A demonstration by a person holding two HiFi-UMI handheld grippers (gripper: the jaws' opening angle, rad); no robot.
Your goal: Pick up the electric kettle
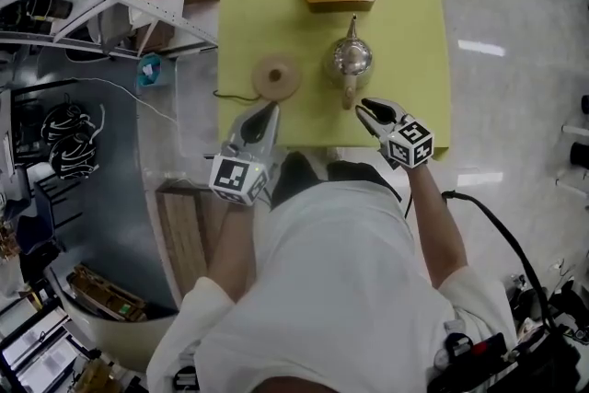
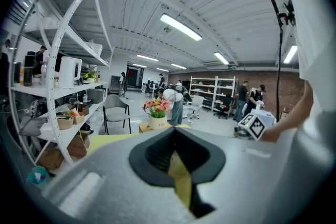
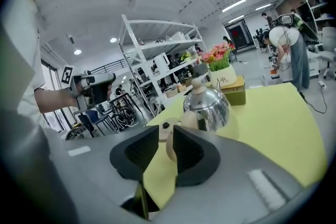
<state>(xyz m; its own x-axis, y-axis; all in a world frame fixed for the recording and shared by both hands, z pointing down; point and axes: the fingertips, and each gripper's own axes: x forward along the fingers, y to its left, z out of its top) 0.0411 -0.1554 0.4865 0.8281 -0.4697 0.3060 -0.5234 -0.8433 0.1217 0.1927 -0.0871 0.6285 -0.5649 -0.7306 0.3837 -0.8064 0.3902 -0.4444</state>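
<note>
Right gripper view shows what the head view can't: right gripper [image 3: 166,132] narrowly open, empty, shiny steel electric kettle [image 3: 207,105] at 1 o'clock; left gripper [image 2: 175,130] pinched shut.

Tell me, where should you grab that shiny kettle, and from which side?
Best bet: the wooden handle. It juts from the electric kettle toward the person, slim enough for the jaws, while the round polished body looks wide and slippery. Come from the near edge of the yellow table with the right gripper, whose open jaws line up with it.
</note>
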